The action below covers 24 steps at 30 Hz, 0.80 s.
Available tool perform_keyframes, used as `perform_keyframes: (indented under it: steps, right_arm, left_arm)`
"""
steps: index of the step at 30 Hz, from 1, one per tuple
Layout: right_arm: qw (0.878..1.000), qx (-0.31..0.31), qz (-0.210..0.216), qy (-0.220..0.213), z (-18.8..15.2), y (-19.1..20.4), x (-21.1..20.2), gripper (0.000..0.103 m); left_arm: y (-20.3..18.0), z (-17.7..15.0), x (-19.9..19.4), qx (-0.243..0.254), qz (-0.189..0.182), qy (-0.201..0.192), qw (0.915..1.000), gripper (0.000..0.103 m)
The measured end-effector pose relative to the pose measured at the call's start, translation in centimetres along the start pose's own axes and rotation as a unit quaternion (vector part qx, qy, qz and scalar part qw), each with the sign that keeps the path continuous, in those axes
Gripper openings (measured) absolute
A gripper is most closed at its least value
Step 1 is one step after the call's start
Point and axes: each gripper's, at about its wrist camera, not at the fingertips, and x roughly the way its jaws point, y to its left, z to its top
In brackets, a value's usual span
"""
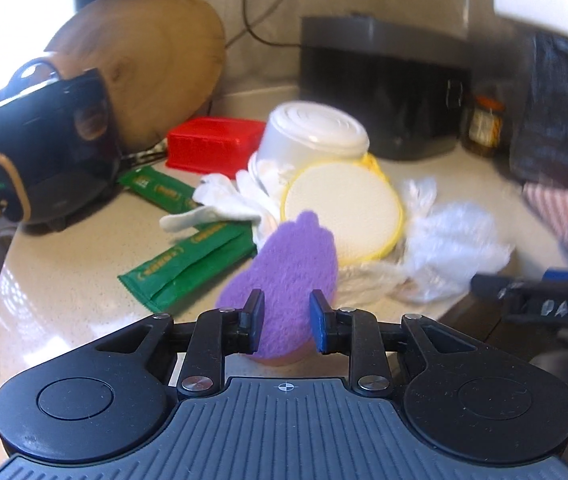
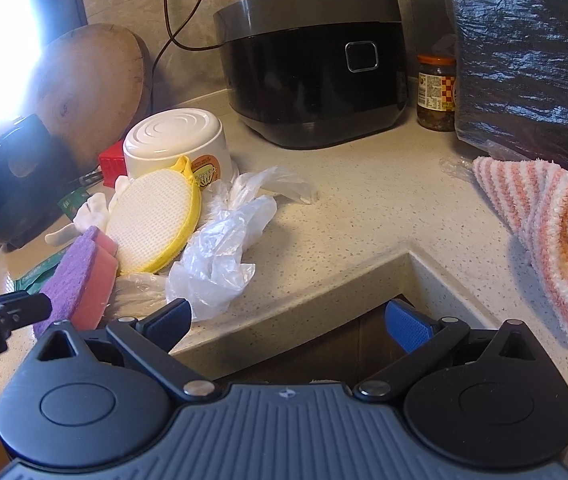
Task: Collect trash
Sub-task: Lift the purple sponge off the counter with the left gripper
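The left gripper has its jaws narrowed onto the near end of a purple-and-pink sponge, one pad against each side; the sponge stands on edge at the front of the speckled counter. The right gripper hangs over the inner corner of the counter edge with its jaws spread wide and nothing between them; its left fingertip lies just beside a crumpled clear plastic bag.

The trash sits in one heap on the counter. Behind the sponge a round yellow-rimmed scrubber leans against an overturned white tub. White tissue lies to the left of the scrubber, with green sachets beneath and beside it. A red box stands behind the tub.

Further back are a black rice cooker, a jar with an orange lid, a round wooden board against the wall, and a dark small appliance. A pink striped towel lies on the right, below a dark plastic bag.
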Motion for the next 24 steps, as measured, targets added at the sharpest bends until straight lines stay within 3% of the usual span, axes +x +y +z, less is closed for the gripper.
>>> perform_keyframes:
  steps: [5,8,11,20,24]
  right_arm:
    - [1.000,-0.009,0.003,0.009,-0.5,0.2,0.2,0.103]
    - [1.000,-0.006,0.007,0.017,-0.8,0.2,0.6,0.103]
    - [1.000,-0.005,0.011,0.023,-1.0,0.4,0.8,0.103]
    - [1.000,0.001,0.009,0.029,-1.4,0.2,1.1,0.103]
    - [0.999,0.009,0.010,0.032,-1.5,0.0,1.3,0.103]
  left_arm:
    - [-1.1,-0.8,1.1,0.034,0.004,0.004,0.9994,0.030]
    - [-1.6,-1.1,1.4,0.059,-0.003,0.008,0.9982,0.044]
    - [-2.0,-1.3,1.6,0.079,-0.004,0.009,0.9968,0.049]
    - [-1.3,-0.7,1.3,0.079,-0.004,-0.003,0.9968,0.048]
    - [-1.4,-0.1,2.0,0.129,0.025,0.001,0.9913,0.048]
